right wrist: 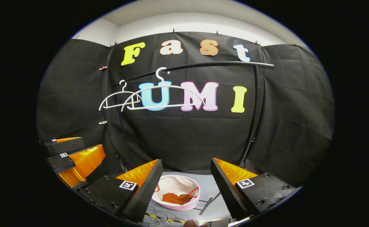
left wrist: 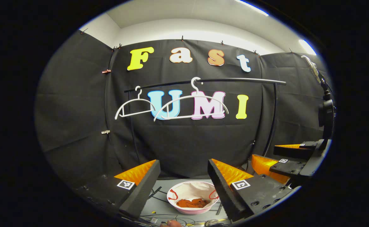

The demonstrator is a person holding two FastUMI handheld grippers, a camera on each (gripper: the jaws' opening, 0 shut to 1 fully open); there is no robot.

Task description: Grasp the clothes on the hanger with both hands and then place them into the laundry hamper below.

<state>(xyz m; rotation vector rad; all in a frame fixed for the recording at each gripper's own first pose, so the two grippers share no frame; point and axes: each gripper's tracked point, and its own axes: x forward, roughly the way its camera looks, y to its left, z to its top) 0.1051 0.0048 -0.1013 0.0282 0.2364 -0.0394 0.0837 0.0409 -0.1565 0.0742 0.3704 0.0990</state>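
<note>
Two bare white hangers hang on a black rail. Below stands a round pink-and-white laundry hamper on the grey floor. An orange-brown garment lies crumpled at its bottom. My left gripper stands open above the hamper, nothing between its fingers. My right gripper is open too and holds nothing. In the left gripper view the right gripper shows at the right edge. In the right gripper view the left gripper shows at the left.
The rail's upright posts run down to the floor beside the hamper. Cables lie on the floor in front of it. A camera on a stand rises at the far right.
</note>
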